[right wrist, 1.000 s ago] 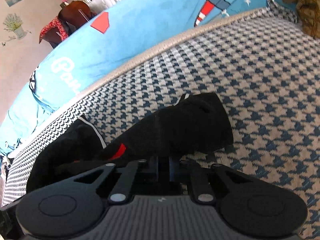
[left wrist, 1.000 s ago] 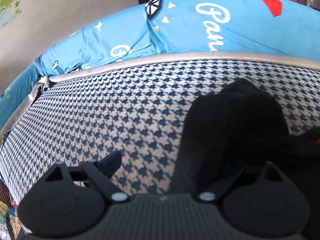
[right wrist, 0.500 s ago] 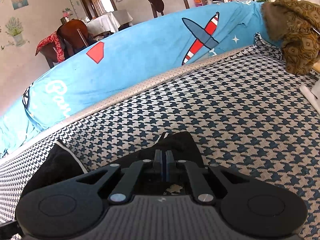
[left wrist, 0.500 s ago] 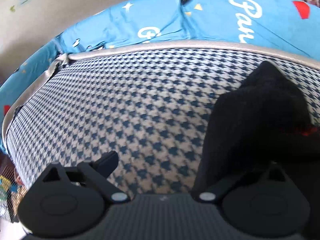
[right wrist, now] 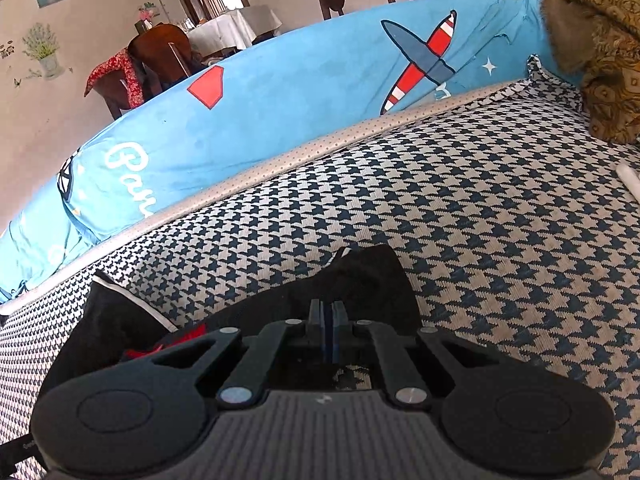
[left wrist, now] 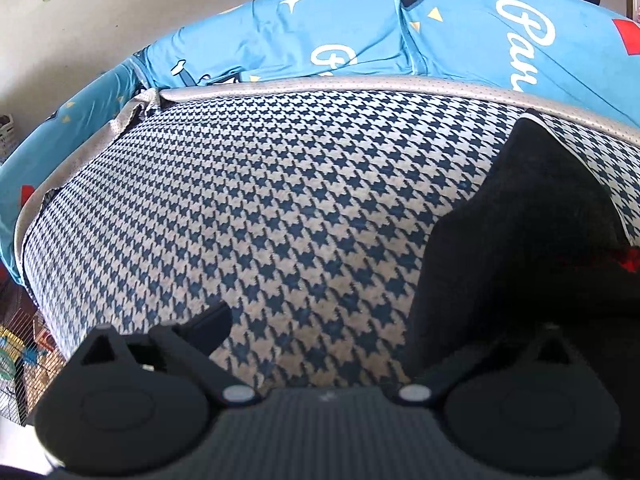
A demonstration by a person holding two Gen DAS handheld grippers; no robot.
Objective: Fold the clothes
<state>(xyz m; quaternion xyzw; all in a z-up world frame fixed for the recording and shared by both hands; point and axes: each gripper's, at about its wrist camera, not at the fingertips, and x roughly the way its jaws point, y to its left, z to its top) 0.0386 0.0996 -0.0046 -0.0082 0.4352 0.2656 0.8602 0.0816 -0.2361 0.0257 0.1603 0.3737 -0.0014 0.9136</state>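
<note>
A black garment [left wrist: 532, 248] with red and white trim lies bunched on the houndstooth seat [left wrist: 280, 200]. In the left wrist view it fills the right side. My left gripper [left wrist: 344, 332] is open; its left finger is over bare seat, its right finger is hidden against the black cloth. In the right wrist view the garment [right wrist: 368, 280] lies just ahead of my right gripper [right wrist: 328, 316], whose fingers are pressed together. Whether cloth is pinched between them I cannot tell.
A blue printed cover [right wrist: 280, 92] drapes the sofa back behind the seat. A brown patterned cushion [right wrist: 600, 60] sits at the far right. A white object [right wrist: 630, 176] lies at the right edge. Chairs and a dining table stand beyond the sofa.
The right gripper has tilted up and drawn back, so less of the garment shows in front of it. The left gripper has shifted left; the garment now sits further right in its view.
</note>
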